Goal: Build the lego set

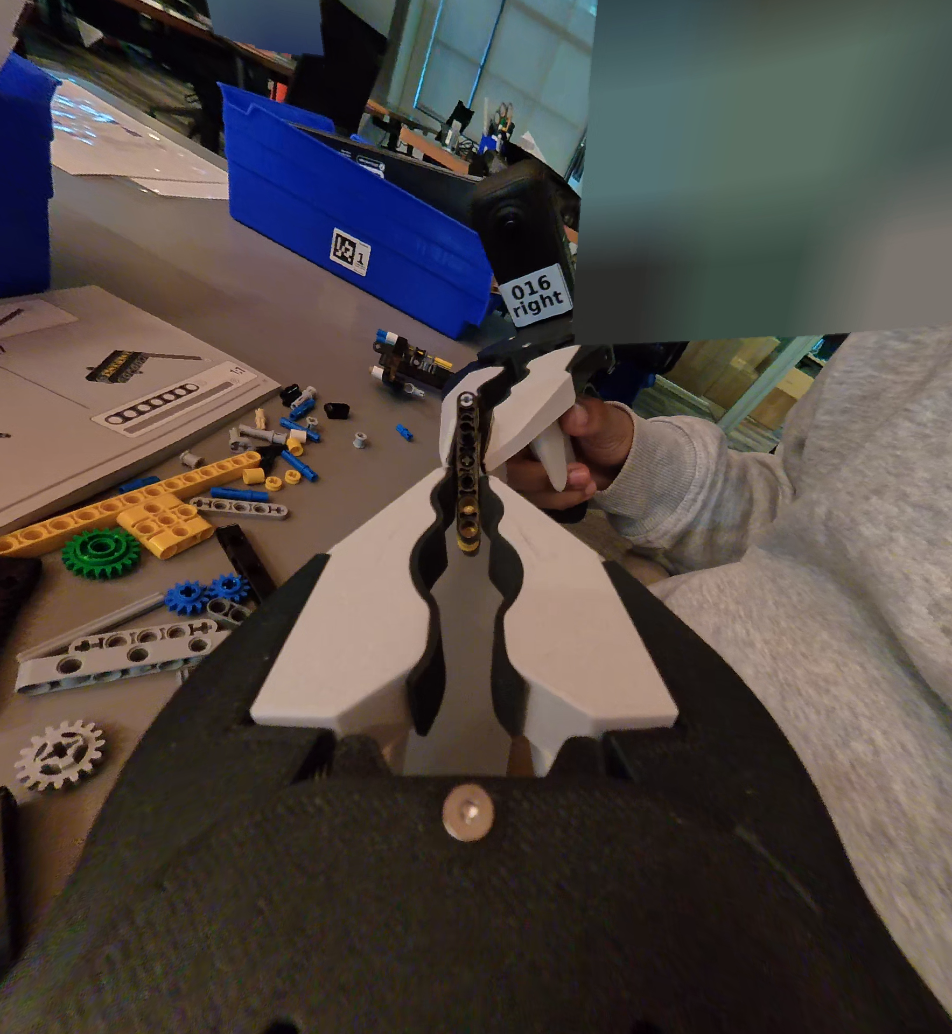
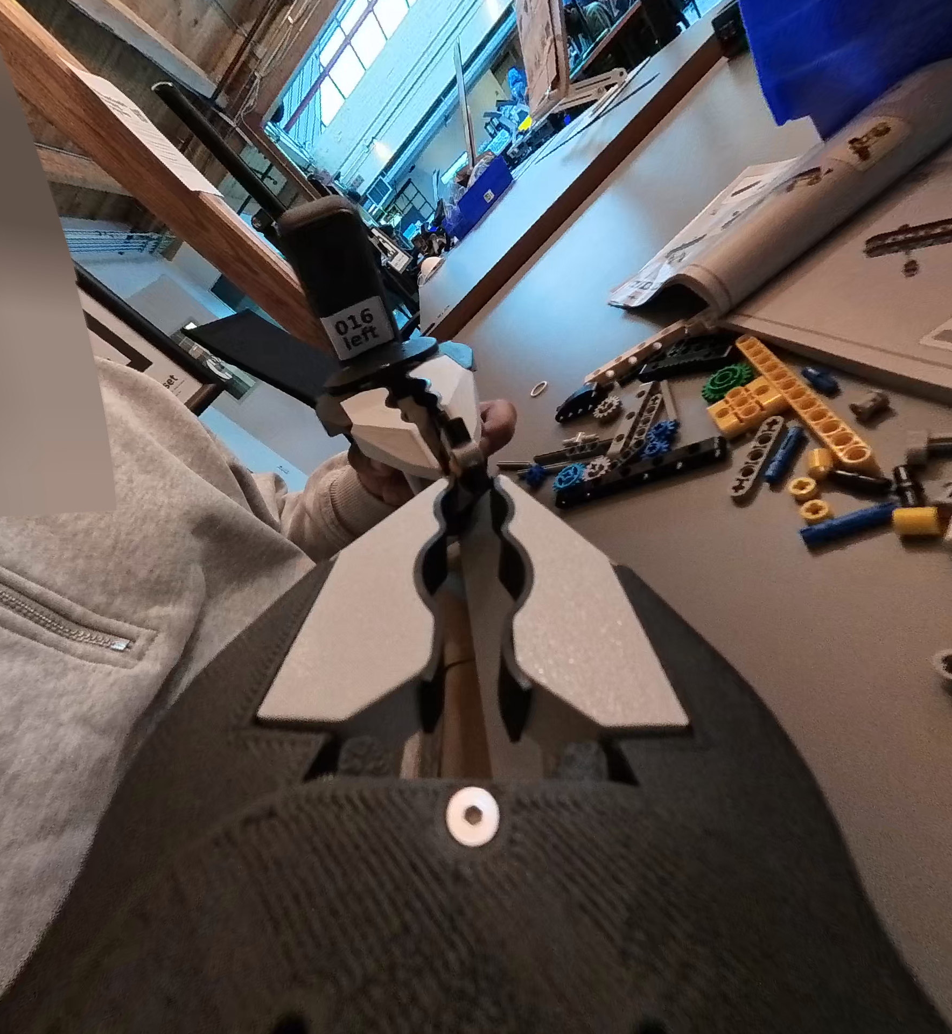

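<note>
Black holed beam (image 1: 468, 481) pinched near its lower end in the left gripper (image 1: 467, 506), jaws closed on it, held above the table (image 1: 272, 302). Upper end clamped in the right gripper (image 1: 465, 431), jaws likewise closed. Farther left, loose yellow beam (image 1: 121, 503), green gear (image 1: 102, 553), open booklet (image 1: 71, 380), blue bin (image 1: 350, 224).

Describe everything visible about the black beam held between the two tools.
The black beam is a slim, plastic-looking Technic bar with one row of round holes. A pale pin fills its top hole; yellow shows in its lowest holes and at its bottom end. It stands near upright above the table, gripped low by the left tool and high by the right tool.
</note>
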